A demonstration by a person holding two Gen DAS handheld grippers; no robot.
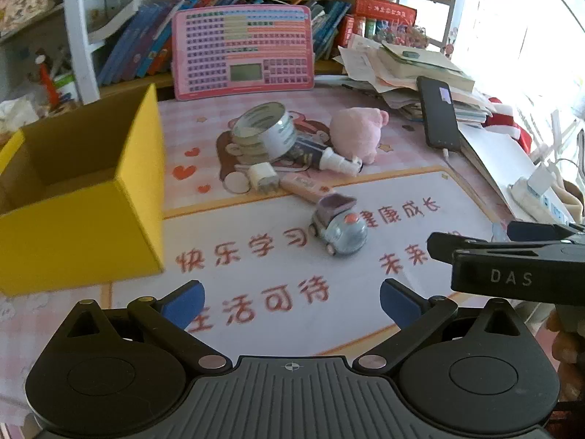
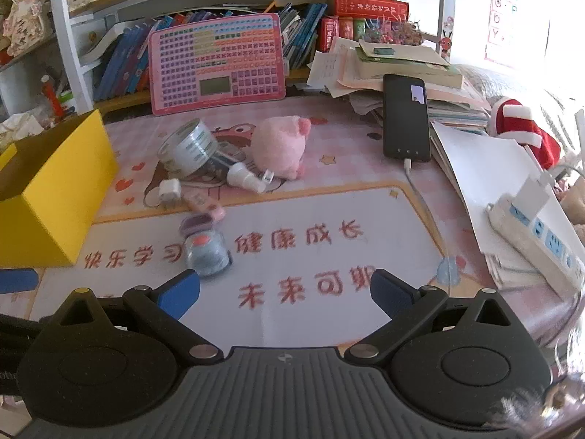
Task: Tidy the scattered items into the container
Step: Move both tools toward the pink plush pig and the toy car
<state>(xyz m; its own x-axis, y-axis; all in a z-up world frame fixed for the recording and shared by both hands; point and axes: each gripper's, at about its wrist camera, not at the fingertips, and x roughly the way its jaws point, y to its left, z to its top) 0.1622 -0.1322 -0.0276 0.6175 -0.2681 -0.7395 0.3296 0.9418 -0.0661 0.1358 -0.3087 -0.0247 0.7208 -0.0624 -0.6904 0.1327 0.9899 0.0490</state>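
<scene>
A yellow open box stands at the left of the desk mat. In the middle lie a toy truck, a roll of clear tape, a pink plush pig, a white charger plug, a spray bottle and a small pink stick. My left gripper is open, short of the truck. My right gripper is open just right of the truck, and its black body shows in the left wrist view.
A pink keyboard toy leans on a bookshelf at the back. A black phone on a cable, stacked papers and a power strip crowd the right side.
</scene>
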